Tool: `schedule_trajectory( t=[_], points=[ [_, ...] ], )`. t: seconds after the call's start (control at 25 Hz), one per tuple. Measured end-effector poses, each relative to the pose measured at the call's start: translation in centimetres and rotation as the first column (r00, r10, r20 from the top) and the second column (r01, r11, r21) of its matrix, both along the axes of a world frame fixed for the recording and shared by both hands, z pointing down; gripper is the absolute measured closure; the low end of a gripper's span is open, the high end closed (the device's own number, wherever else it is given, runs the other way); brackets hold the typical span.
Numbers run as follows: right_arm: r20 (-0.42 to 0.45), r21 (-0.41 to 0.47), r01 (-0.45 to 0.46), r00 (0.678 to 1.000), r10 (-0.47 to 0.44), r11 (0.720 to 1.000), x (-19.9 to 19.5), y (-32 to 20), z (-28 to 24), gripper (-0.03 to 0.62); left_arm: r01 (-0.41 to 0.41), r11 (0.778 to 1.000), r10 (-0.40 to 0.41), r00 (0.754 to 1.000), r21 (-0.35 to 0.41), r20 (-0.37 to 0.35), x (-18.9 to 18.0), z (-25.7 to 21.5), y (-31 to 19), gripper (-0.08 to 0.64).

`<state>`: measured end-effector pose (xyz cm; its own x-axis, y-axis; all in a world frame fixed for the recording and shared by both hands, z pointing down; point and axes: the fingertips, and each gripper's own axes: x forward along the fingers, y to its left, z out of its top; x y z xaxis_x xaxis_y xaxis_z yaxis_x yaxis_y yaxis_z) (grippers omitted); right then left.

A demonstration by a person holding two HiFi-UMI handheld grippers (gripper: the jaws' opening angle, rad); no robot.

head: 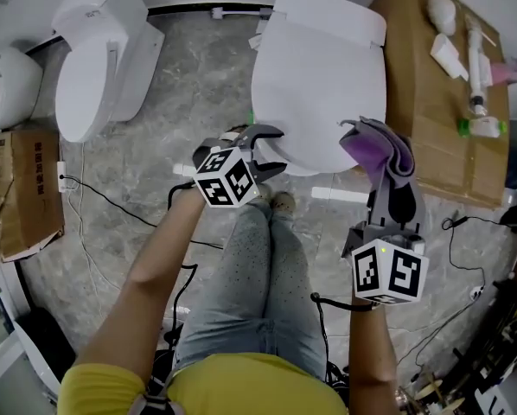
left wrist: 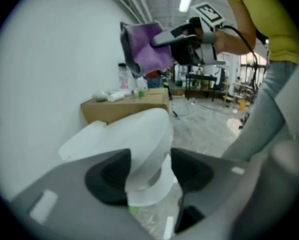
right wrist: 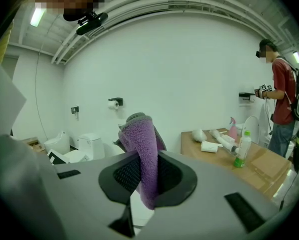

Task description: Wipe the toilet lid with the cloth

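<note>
We note right tool [head: 378, 164] clamped on cloth [head: 368, 148]; cloth drapes over jaws, held in air off front-right edge of lid [head: 319, 67]. Lid closed, lying ahead-left of cloth and below it. Long axis runs away from us to wall, rounded front end toward us. Left tool [head: 270, 152] wide, at lid's front-left rim; contact unclear. We judge next move: lower cloth leftward onto lid.

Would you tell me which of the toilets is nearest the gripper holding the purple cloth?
The toilet with the closed lid directly ahead, beside the right gripper; the others stand farther left.
</note>
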<state>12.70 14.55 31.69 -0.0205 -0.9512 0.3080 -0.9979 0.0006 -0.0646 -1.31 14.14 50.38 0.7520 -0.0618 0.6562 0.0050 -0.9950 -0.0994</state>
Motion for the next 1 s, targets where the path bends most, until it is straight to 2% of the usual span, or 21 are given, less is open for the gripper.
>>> schedule_trajectory(
  t=[0.2,0.36,0.48,0.64,0.72,0.8,0.84,0.88,1.0],
  points=[
    [0.012,-0.025,-0.004,1.000,0.005,1.000,-0.3,-0.2,3.4,0.552,0.021,0.997,-0.022,1.000,-0.080,-0.013,-0.2,3.3,0.8,0.314],
    [0.028,-0.061,0.002,1.000,0.000,0.998,-1.6,-0.2,6.1,0.552,0.049,0.993,-0.051,0.999,-0.110,-0.017,-0.6,5.4,1.2,0.362],
    [0.028,-0.084,0.011,1.000,-0.009,0.996,-2.5,-0.2,7.7,0.552,0.061,0.984,-0.060,0.998,-0.165,0.008,-1.1,7.5,1.6,0.364],
    [0.024,-0.108,0.006,1.000,-0.004,0.994,-2.9,-0.1,9.1,0.552,0.109,0.955,-0.103,0.994,-0.275,0.038,-1.2,10.7,2.0,0.376],
    [0.022,-0.115,0.004,1.000,-0.002,0.993,-3.0,-0.2,9.6,0.552,0.169,0.938,-0.164,0.986,-0.304,0.044,-1.3,12.1,1.6,0.400],
    [0.020,-0.120,0.002,1.000,0.001,0.993,-3.1,-0.2,10.0,0.552,0.247,0.910,-0.245,0.968,-0.332,0.049,-1.5,13.6,0.6,0.526],
    [0.019,-0.122,0.000,1.000,0.002,0.993,-3.2,-0.2,10.2,0.552,0.266,0.898,-0.265,0.963,-0.349,0.052,-1.6,14.2,0.5,0.537],
    [0.017,-0.124,-0.001,1.000,0.003,0.992,-3.3,-0.2,10.3,0.552,0.270,0.893,-0.269,0.962,-0.360,0.054,-1.5,14.8,0.5,0.535],
    [0.009,-0.128,0.000,1.000,0.001,0.992,-3.6,-0.3,10.7,0.552,0.266,0.895,-0.255,0.964,-0.357,0.077,-1.3,16.3,1.1,0.505]
  ],
)
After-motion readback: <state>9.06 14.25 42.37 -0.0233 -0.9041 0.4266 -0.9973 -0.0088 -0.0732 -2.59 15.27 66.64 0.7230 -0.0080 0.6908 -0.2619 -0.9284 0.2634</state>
